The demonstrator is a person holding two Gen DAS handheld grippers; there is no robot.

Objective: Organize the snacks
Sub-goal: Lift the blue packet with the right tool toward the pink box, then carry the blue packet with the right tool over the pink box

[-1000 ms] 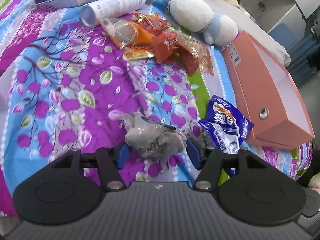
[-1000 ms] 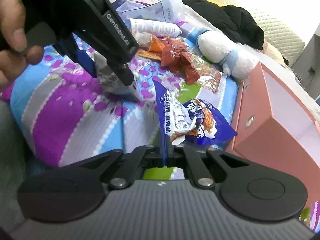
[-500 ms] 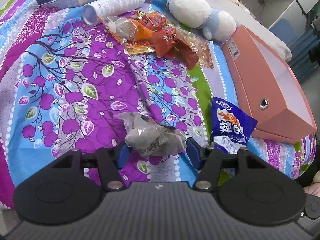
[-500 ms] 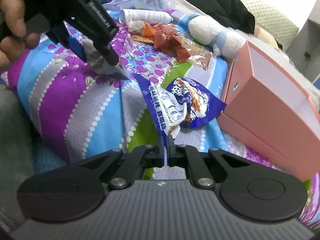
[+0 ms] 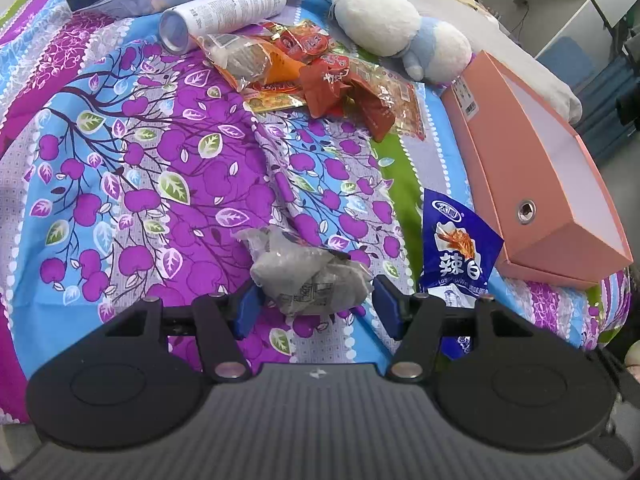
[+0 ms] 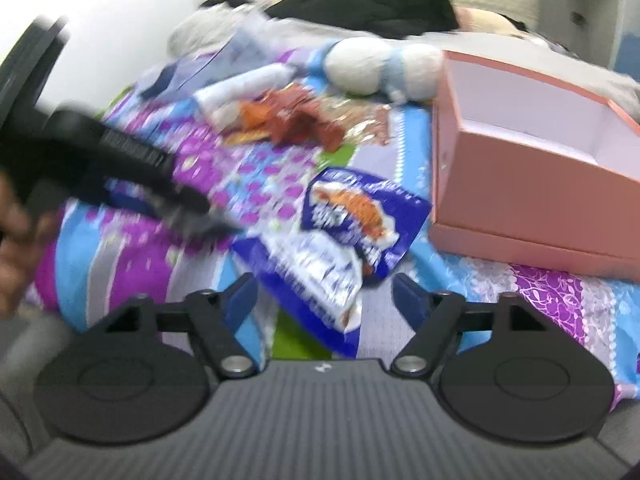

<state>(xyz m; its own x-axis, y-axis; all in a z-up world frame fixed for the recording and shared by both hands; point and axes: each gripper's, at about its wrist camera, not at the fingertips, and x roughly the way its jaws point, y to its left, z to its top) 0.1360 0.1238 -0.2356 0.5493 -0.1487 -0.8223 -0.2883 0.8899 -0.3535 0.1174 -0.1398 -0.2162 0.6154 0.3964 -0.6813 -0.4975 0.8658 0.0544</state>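
Beside pink box (image 5: 536,184), blue snack packet (image 5: 460,256); plush toy (image 5: 400,36) behind.

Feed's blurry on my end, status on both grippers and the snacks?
Left gripper open around grey packet. Right gripper open, blue packet lying loose on bedspread. Pink box empty. Nothing blocking.

Bed (image 5: 132,168) under purple-blue floral sheet; white wall (image 6: 120,8) behind; pale cabinet (image 5: 560,12) at right

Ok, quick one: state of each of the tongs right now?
Left tongs: open around the grey crumpled packet, not clamped.
Right tongs: open, holding nothing; blue snack bag lies on the bedspread.
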